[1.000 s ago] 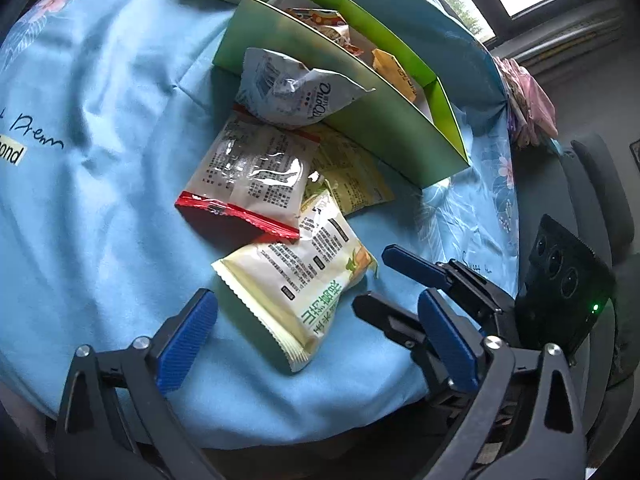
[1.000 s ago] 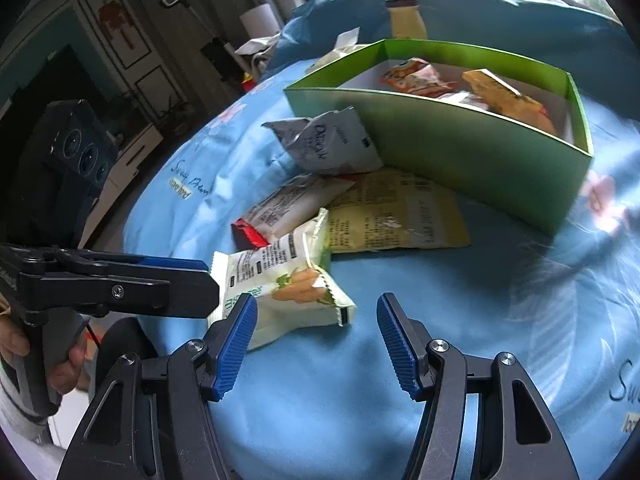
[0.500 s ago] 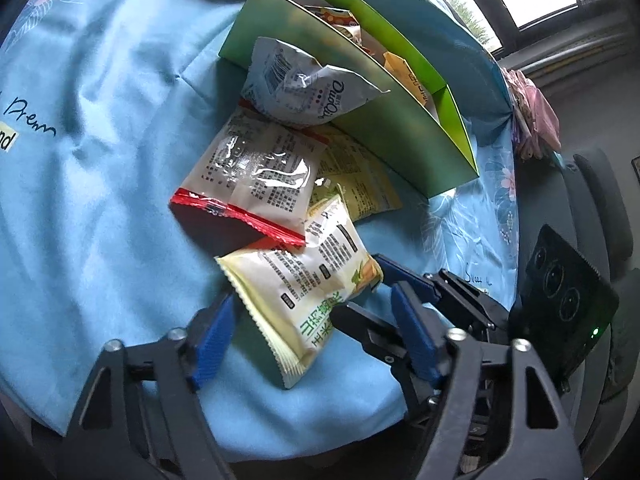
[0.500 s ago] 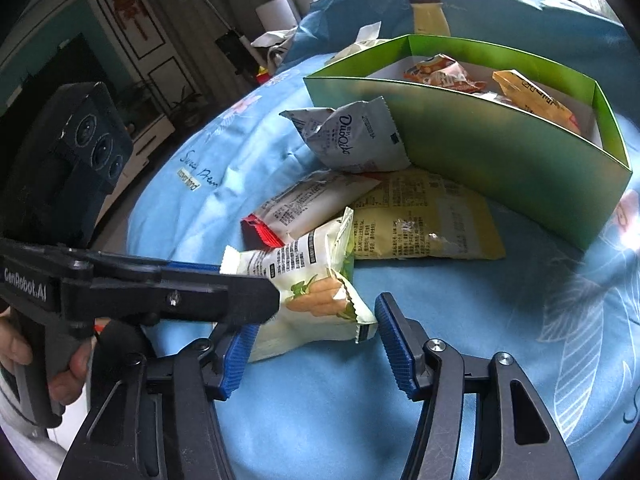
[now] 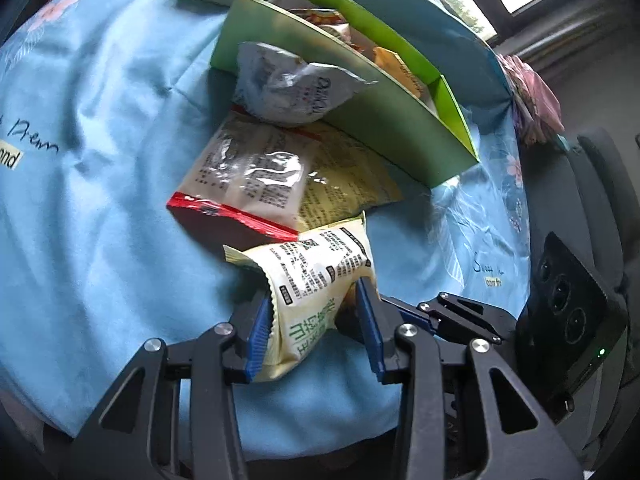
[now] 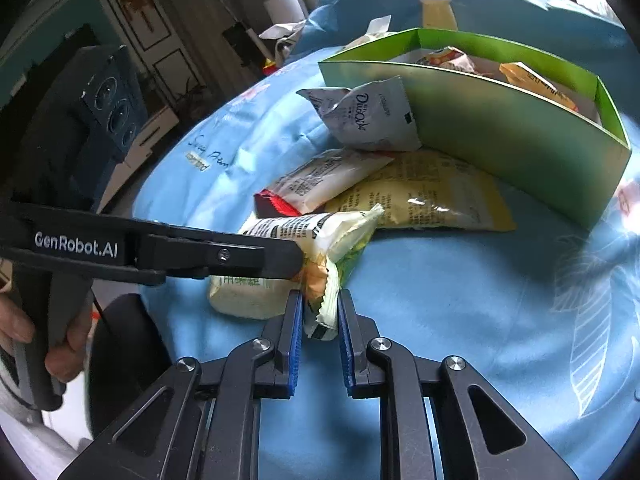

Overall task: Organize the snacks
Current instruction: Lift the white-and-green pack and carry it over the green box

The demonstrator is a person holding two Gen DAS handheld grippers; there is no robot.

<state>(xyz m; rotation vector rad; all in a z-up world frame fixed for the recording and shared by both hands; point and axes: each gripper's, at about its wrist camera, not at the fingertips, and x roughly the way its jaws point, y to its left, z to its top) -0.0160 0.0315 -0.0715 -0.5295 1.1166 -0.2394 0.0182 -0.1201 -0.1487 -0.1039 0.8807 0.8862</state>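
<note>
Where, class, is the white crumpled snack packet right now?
In both wrist views the white crumpled packet leans against the green box's near outer wall, above the red-edged packet.

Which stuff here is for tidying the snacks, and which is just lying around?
For the job:
- cream snack packet, gripped by both grippers
- red-edged packet
- yellow packet
- white packet
- green box

Just lying about:
- yellow bottle
- pink cloth
- blue tablecloth

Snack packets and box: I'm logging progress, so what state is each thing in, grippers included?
Cream snack packet: pinched by both grippers.
Left gripper: just closed on the packet.
Right gripper: just closed on its crimped end.
Green box: open, holding snacks.
White packet: leaning against the box.
Red-edged packet: lying flat.
</note>
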